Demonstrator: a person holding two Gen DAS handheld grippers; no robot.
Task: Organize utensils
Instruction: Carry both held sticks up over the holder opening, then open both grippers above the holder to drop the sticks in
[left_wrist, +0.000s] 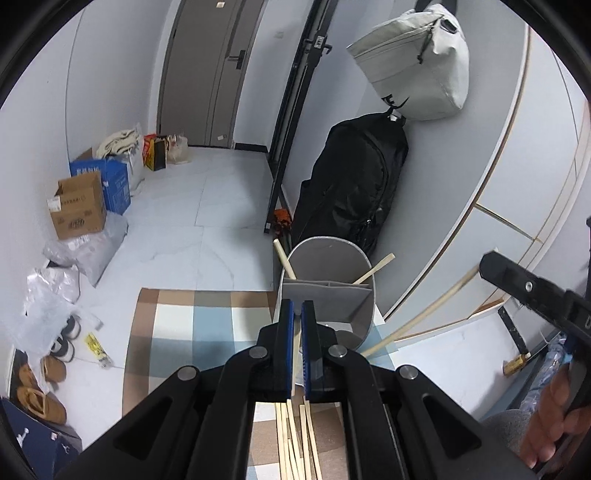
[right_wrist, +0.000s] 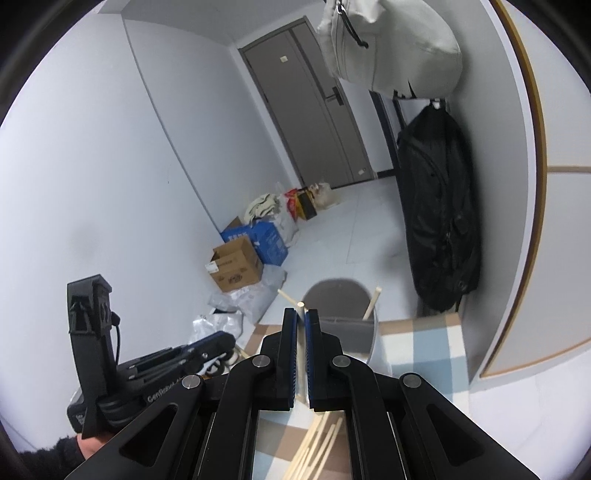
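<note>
A grey divided holder stands on a checkered cloth, with two wooden chopsticks leaning out of it. My left gripper is shut on one thin chopstick, just in front of the holder. My right gripper comes in from the right, shut on another chopstick that slants down toward the holder's base. In the right wrist view, the right gripper pinches its chopstick before the holder, and the left gripper is at lower left. Several loose chopsticks lie on the cloth below.
A black backpack and a pale grey bag hang on the wall behind the holder. Cardboard boxes, plastic bags and shoes line the left wall. A black stand frame rises beside a grey door.
</note>
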